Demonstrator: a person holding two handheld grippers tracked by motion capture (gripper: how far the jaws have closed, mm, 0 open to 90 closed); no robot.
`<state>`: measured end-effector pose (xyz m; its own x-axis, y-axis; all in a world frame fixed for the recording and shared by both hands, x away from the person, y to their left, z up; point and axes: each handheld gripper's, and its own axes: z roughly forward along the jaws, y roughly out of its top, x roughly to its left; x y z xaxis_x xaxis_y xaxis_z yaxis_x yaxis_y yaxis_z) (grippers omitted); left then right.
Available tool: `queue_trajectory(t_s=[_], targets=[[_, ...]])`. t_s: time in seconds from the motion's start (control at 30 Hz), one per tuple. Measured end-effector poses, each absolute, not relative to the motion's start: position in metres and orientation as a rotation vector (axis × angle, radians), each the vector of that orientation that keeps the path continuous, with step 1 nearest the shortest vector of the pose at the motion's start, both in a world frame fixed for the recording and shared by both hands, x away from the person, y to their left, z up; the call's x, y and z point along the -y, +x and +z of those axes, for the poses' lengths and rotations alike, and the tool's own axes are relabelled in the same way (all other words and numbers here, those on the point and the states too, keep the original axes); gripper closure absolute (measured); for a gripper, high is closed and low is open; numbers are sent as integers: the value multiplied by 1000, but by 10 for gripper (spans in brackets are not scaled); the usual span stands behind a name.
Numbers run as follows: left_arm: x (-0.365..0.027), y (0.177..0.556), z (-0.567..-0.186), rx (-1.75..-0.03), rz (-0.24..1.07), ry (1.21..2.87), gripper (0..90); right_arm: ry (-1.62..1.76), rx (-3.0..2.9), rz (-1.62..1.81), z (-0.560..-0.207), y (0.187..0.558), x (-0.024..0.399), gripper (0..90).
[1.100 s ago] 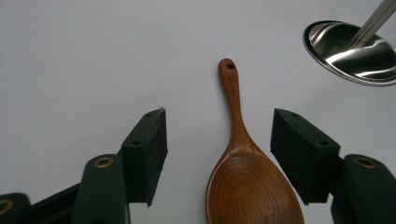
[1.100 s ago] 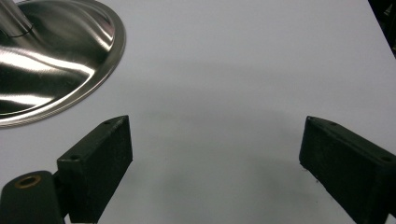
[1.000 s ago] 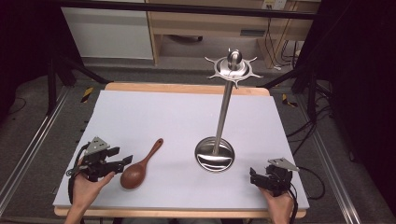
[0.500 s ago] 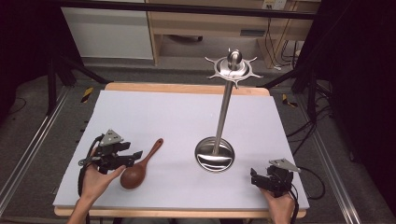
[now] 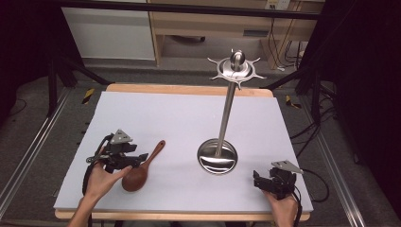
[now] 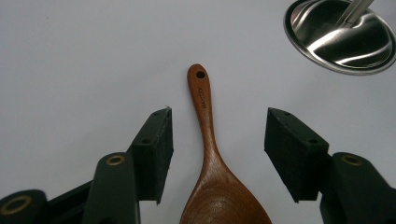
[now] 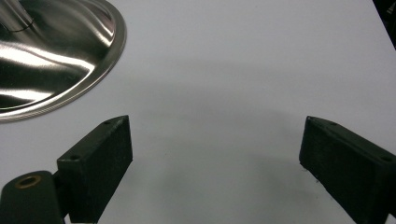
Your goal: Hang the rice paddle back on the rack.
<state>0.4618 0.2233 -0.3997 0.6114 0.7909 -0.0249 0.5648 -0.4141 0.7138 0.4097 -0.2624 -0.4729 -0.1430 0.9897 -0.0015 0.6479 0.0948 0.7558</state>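
A brown wooden spoon point(image 5: 144, 165) lies on the white table, bowl toward the person, its handle pointing away and to the right. My left gripper point(image 5: 135, 160) hovers over the spoon, open; in the left gripper view the spoon's neck point(image 6: 208, 140) runs between the two jaws without touching either. A steel utensil stand point(image 5: 217, 156) with a round dish base, a tall pole and a hooked crown point(image 5: 236, 68) rises at table centre. My right gripper point(image 5: 257, 180) stays open near the front right corner, nothing between its jaws point(image 7: 215, 163).
The white table top point(image 5: 165, 113) has a wooden edge at front and back. The stand's base point(image 7: 51, 56) lies just left of and beyond the right gripper. Black frame legs, cables and a wooden shelf stand behind the table.
My left gripper has moved right and forward, from beside the spoon's bowl to over the spoon, so its jaws now straddle the neck. The right gripper has stayed put.
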Motion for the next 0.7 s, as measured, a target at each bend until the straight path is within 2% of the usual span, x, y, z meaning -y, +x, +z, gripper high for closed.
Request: queue_trajectory(t_s=[0.7], targets=[[-202,483,-412,-1086,363,2269,476,1609,-1859,836,-474,411,261,100]])
